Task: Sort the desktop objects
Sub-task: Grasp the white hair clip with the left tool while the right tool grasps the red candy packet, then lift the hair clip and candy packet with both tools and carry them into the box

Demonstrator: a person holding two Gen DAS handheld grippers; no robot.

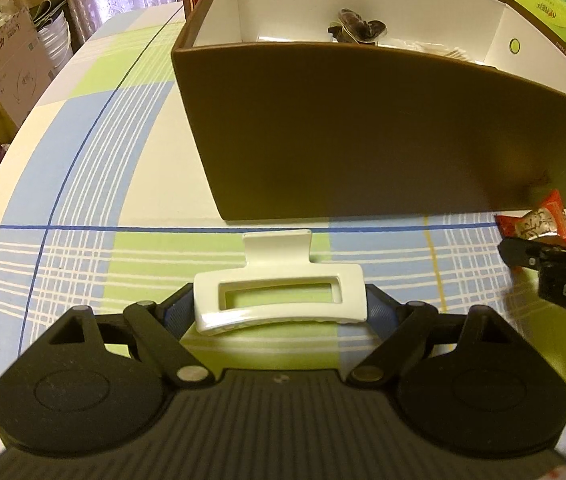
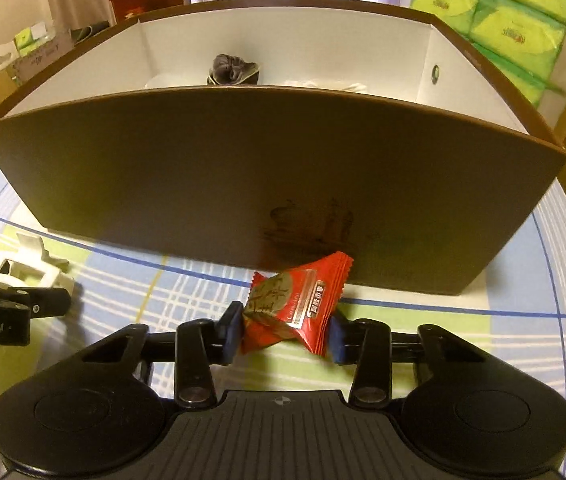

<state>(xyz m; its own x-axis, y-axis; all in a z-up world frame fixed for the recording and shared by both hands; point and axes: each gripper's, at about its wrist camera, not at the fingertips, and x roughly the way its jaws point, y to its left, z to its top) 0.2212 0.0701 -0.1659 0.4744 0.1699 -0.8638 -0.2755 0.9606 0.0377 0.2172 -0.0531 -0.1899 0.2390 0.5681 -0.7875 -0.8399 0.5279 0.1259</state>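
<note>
Nearest, the left gripper (image 1: 279,308) had its fingers (image 1: 179,312) closed against the two ends of a white hair claw clip (image 1: 279,300), holding it just above the checked tabletop (image 1: 83,248). Beside it, the right gripper (image 2: 285,334) pinched a red wrapped candy (image 2: 295,306) between its blue-padded fingers (image 2: 231,330), tilted and low over the cloth. Just beyond both stood a brown box (image 2: 243,184) with a white interior, its near wall close to the candy. Inside lay a dark scrunchie (image 2: 233,69) toward the back, with a pale item beside it too hidden to identify. Farther off, green tissue packs (image 2: 515,28) were stacked behind the box.
</note>
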